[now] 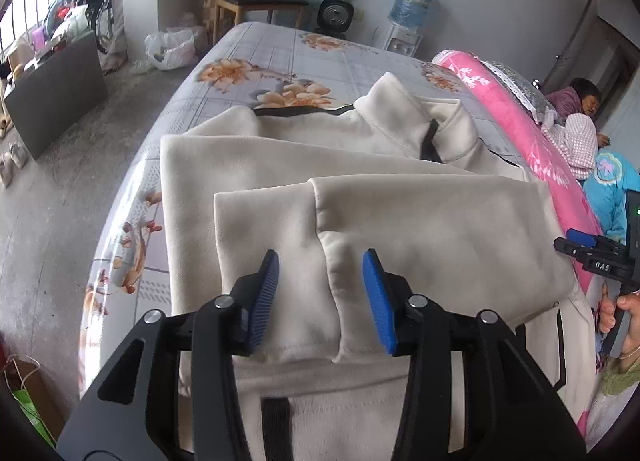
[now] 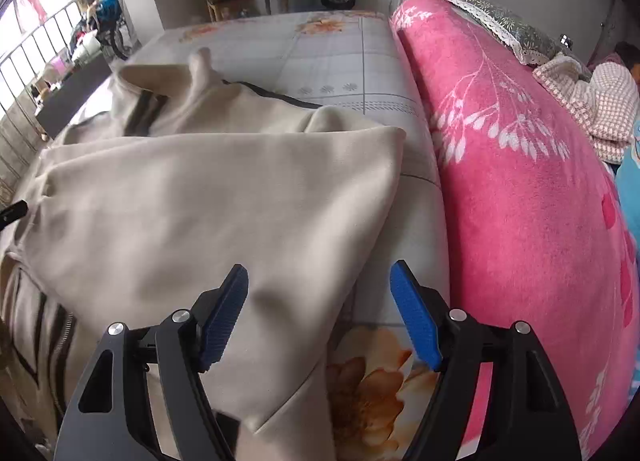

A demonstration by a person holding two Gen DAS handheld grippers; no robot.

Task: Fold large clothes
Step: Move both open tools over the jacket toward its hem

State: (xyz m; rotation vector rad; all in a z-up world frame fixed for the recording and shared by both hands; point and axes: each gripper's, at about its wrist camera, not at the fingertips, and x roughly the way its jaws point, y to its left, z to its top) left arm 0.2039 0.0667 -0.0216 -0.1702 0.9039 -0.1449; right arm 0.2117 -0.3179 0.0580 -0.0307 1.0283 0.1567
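Jacket (image 1: pixel 360 149) lies lengthwise up bed (image 1: pixel 280 57), collar (image 1: pixel 404 109) pointing away.

Jacket (image 1: pixel 280 165) matt soft fleece; blanket (image 2: pixel 520 201) fuzzy plush; fingers (image 1: pixel 382 301) ribbed plastic

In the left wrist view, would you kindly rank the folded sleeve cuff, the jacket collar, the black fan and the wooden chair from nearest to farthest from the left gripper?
1. Folded sleeve cuff: between the left gripper pads.
2. Jacket collar: mid-bed, upper right.
3. Black fan and wooden chair: both beyond the bed's far end; too close to call.

pink blanket (image 2: pixel 520 181) walls right, bedsheet (image 2: pixel 328 57) open ahead
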